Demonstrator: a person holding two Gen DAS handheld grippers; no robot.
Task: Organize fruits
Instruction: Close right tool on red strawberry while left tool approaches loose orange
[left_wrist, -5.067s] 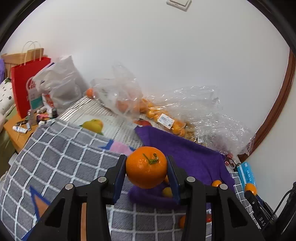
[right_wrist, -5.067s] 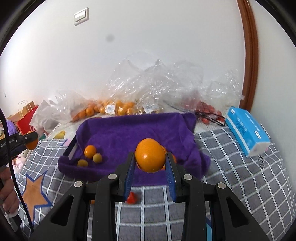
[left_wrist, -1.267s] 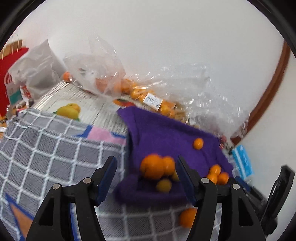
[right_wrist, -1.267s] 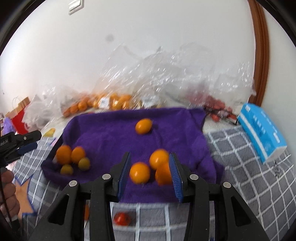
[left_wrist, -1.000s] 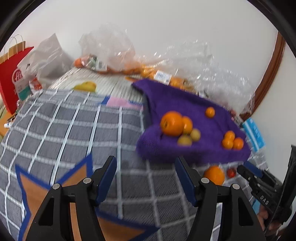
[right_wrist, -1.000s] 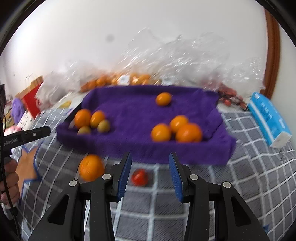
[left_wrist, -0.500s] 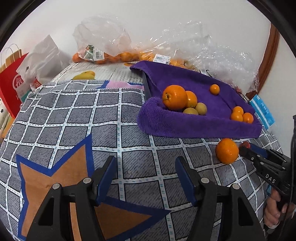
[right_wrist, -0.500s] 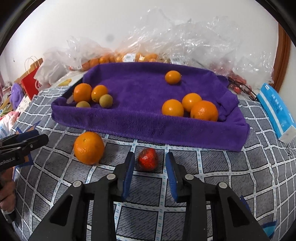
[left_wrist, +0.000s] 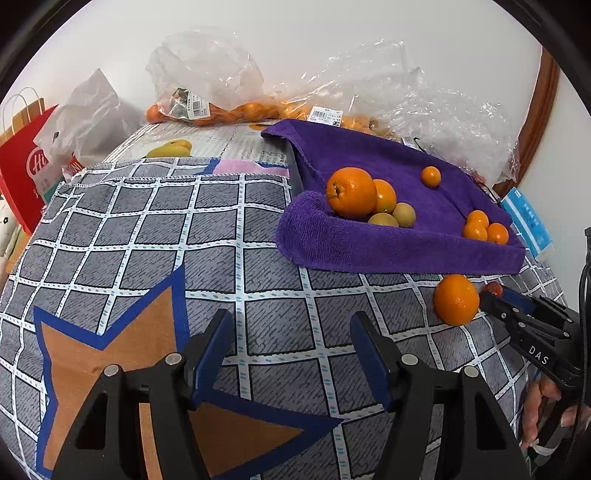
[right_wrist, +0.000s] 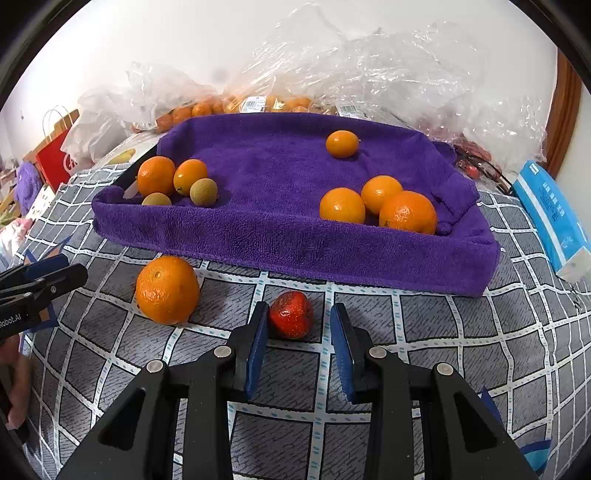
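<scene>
A tray lined with a purple towel (right_wrist: 280, 236) holds several oranges and two small brownish fruits. A loose orange (right_wrist: 167, 290) and a red strawberry (right_wrist: 291, 314) lie on the checked cloth in front of it. My right gripper (right_wrist: 299, 325) is open, its fingers either side of the strawberry, the left pad close to it. My left gripper (left_wrist: 291, 332) is open and empty over the cloth, left of the loose orange (left_wrist: 456, 299). The towel tray also shows in the left wrist view (left_wrist: 369, 247).
Plastic bags of oranges (right_wrist: 258, 103) and crumpled clear film lie behind the tray. A blue tissue pack (right_wrist: 550, 218) lies at the right. A red paper bag (left_wrist: 26, 173) and white bags stand at the far left.
Both grippers let go of their oranges into the tray and pulled back. The right gripper has dropped lower and closer around the strawberry. The left gripper has moved little in the last half second.
</scene>
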